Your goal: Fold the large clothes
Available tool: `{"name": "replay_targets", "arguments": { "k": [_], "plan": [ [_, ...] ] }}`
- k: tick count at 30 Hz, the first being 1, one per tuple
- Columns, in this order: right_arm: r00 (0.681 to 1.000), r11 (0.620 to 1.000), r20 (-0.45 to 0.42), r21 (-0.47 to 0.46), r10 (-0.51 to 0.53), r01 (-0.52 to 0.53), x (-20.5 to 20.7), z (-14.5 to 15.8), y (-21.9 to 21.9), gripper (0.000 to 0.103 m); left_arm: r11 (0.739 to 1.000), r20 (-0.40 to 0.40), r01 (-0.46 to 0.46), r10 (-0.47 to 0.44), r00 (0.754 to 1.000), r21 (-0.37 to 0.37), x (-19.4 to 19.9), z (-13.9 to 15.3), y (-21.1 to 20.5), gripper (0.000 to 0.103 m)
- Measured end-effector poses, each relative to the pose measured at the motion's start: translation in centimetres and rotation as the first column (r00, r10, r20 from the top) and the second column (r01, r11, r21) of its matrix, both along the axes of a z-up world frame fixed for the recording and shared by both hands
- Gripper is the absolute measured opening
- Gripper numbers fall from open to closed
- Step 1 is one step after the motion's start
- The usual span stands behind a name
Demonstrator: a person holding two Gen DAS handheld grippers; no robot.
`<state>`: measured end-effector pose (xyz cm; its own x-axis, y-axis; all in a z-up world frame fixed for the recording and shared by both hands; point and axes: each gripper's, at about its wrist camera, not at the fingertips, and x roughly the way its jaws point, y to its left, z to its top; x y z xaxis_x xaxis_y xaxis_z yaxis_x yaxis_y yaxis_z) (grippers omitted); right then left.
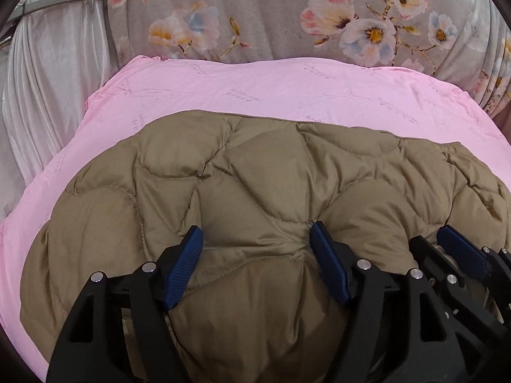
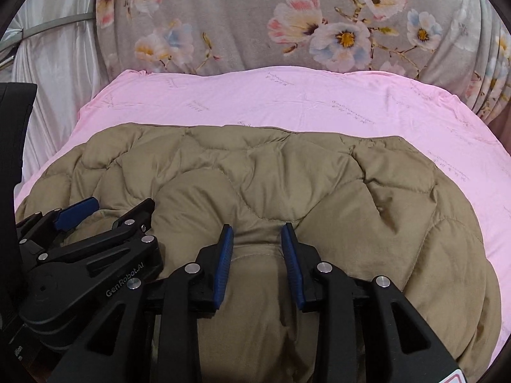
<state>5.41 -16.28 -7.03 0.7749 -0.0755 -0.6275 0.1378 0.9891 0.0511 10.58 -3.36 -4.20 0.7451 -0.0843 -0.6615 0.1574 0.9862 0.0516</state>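
Note:
A tan quilted puffer coat (image 1: 255, 175) lies spread on a pink sheet (image 1: 255, 95); it also shows in the right wrist view (image 2: 287, 175). My left gripper (image 1: 255, 239) is open, its blue pads pressed down into the coat's near part with padding bulging between them. My right gripper (image 2: 257, 236) is open with a narrower gap, its pads resting on the coat around a fold of fabric. The two grippers sit side by side: the right one shows in the left view (image 1: 460, 249), the left one in the right view (image 2: 80, 214).
A grey floral blanket (image 1: 287, 16) lies beyond the pink sheet (image 2: 287, 102). A shiny white curtain (image 1: 48, 79) hangs at the left. A dark object (image 2: 12, 127) stands at the right view's left edge.

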Motion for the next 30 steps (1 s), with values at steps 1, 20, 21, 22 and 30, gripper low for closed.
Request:
{"name": "replay_targets", "arguments": {
  "k": [1, 20, 21, 22, 30],
  "plan": [
    [1.0, 1.0, -0.002, 0.007, 0.001, -0.001, 0.04, -0.05, -0.12, 0.033, 1.0, 0.001, -0.002, 0.002, 1.0, 0.006, 0.01, -0.08, -0.13, 0.068],
    [1.0, 1.0, -0.005, 0.02, 0.001, -0.001, 0.11, -0.04, -0.35, 0.033, 1.0, 0.002, -0.01, 0.01, 1.0, 0.023, -0.04, -0.34, -0.51, 0.068],
    [1.0, 1.0, -0.005, 0.02, 0.001, -0.001, 0.11, -0.02, -0.36, 0.033, 1.0, 0.002, -0.01, 0.01, 1.0, 0.022, -0.05, -0.33, -0.52, 0.068],
    [1.0, 1.0, -0.005, 0.02, 0.001, -0.001, 0.09, 0.0, -0.38, 0.033, 1.0, 0.002, -0.01, 0.01, 1.0, 0.022, -0.04, -0.34, -0.51, 0.068],
    [1.0, 1.0, -0.006, 0.021, 0.002, -0.001, 0.11, 0.22, -0.5, 0.033, 1.0, 0.003, -0.011, 0.011, 1.0, 0.024, -0.02, -0.38, -0.53, 0.068]
  ]
}}
